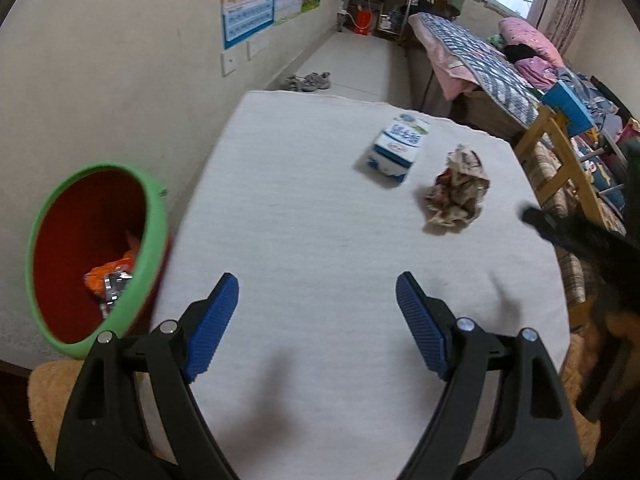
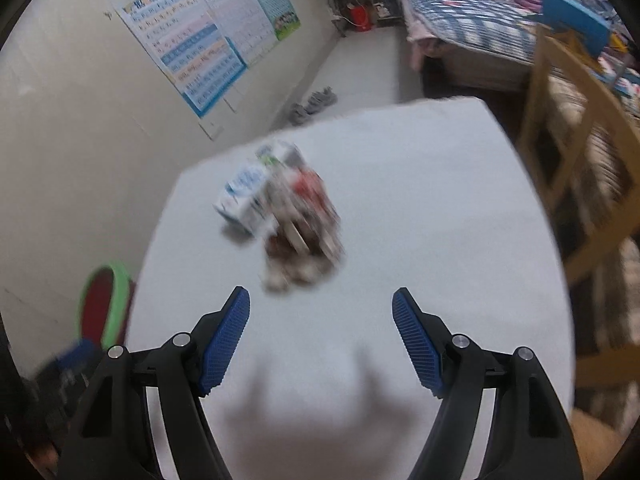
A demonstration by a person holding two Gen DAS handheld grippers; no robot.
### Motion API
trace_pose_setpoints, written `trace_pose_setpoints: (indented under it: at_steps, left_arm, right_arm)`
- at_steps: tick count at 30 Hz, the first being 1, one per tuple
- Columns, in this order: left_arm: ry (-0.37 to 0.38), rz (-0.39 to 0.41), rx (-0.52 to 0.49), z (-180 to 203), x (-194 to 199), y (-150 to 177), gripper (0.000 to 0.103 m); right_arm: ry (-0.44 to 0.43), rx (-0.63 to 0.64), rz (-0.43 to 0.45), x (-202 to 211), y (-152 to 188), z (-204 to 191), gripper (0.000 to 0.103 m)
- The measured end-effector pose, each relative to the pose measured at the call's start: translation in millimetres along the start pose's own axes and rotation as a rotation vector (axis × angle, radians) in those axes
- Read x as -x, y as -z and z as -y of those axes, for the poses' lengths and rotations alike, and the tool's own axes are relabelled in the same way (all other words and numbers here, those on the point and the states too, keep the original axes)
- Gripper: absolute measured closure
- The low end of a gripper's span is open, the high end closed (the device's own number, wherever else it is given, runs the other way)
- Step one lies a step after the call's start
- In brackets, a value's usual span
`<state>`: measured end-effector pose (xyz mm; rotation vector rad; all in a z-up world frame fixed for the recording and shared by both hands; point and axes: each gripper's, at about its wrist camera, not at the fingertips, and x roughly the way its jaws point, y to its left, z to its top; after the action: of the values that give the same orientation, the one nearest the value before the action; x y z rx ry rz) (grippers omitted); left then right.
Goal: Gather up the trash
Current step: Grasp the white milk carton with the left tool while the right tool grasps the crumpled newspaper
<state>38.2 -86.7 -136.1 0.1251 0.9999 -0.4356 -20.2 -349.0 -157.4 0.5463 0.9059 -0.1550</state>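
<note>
On the white table point(image 1: 300, 208), ahead of both wide-open, empty tongs, the left gripper point(image 1: 318, 294) and the right gripper point(image 2: 321, 306), the crumpled wrapper point(image 1: 458, 190) looks light and soft, best pinched across its middle.

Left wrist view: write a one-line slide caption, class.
Open left tongs hover over the white table; milk carton and crumpled wrapper await the green-rimmed bin.

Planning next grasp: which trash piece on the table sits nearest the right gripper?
The crumpled wrapper, just ahead of the right gripper; the blue-white carton lies farther back.
</note>
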Motion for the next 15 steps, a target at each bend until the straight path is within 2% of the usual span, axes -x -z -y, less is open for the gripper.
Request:
trace_pose_setpoints:
  at_steps: [2,4,5,6,7,8,9,11,15]
  left_arm:
    - [0.004,-0.002,-0.009,6.5,-6.0,-5.1,0.025]
    - [0.01,-0.005,-0.018,11.0,-11.3,-12.9,0.025]
    - [0.011,-0.006,-0.024,12.9,-13.2,-16.3,0.025]
    - [0.011,-0.004,-0.036,15.4,-15.7,-20.8,0.025]
    - [0.006,-0.002,-0.054,19.0,-19.7,-26.6,0.025]
    - [0.005,-0.003,-0.065,20.6,-22.8,-29.7,0.025]
    - [0.004,-0.004,-0.082,23.7,-27.6,-34.6,0.025]
    - [-0.002,-0.005,-0.11,29.3,-38.0,-43.4,0.025]
    - [-0.003,-0.017,-0.134,40.8,-66.7,-61.4,0.025]
  right_arm:
    - [-0.012,0.009,-0.012,-24.1,-18.9,-10.2,0.025]
    - [-0.01,0.029,-0.034,-49.3,-30.9,-18.0,0.025]
    - [-0.006,0.037,-0.06,-64.1,-35.1,-20.5,0.03]
    - [-0.012,0.037,-0.095,-77.9,-37.2,-20.7,0.051]
    - [-0.01,0.034,-0.114,-84.8,-37.8,-19.4,0.06]
    - [0.018,0.035,-0.108,-85.7,-37.8,-16.3,0.075]
    - [0.014,0.028,-0.097,-81.8,-37.5,-12.3,0.084]
    - [-0.071,-0.034,-0.082,-63.9,-32.4,2.5,0.084]
    - [-0.043,-0.009,-0.042,-20.1,-11.1,15.5,0.084]
